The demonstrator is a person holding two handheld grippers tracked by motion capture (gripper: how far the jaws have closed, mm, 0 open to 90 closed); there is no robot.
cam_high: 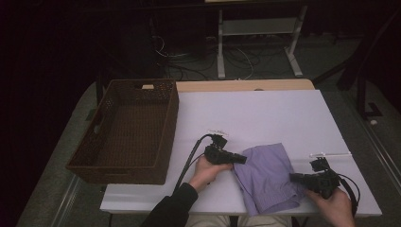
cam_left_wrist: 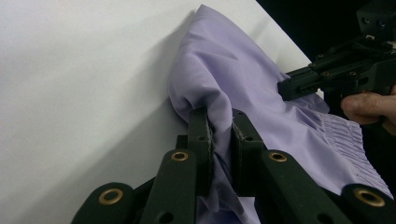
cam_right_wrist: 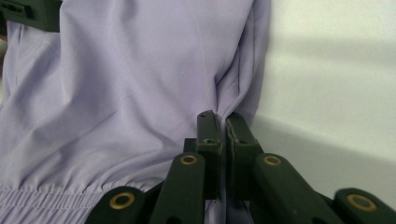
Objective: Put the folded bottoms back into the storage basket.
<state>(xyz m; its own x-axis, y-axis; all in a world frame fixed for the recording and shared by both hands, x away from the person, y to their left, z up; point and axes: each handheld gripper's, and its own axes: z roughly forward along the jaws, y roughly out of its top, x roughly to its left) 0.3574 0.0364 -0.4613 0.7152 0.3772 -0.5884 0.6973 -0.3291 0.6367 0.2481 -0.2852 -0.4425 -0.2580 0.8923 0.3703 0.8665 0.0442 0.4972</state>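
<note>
A folded lilac cloth (cam_high: 268, 177) with a gathered elastic edge lies on the white table near its front edge. My left gripper (cam_high: 243, 159) is shut on the cloth's left edge; in the left gripper view a fold of the cloth (cam_left_wrist: 233, 88) is pinched between the jaws of the left gripper (cam_left_wrist: 221, 116). My right gripper (cam_high: 293, 177) holds the cloth's right edge; in the right gripper view the cloth (cam_right_wrist: 126, 88) is clamped between the nearly touching jaws of the right gripper (cam_right_wrist: 220, 119). The right gripper (cam_left_wrist: 285, 88) also shows in the left gripper view, on the cloth's far side.
A brown wicker basket (cam_high: 97, 156), nothing in it, stands at the table's left side. The white tabletop (cam_high: 265, 113) stretches bare behind the cloth. Table legs and cables (cam_high: 246, 52) lie on the dark floor beyond the far edge.
</note>
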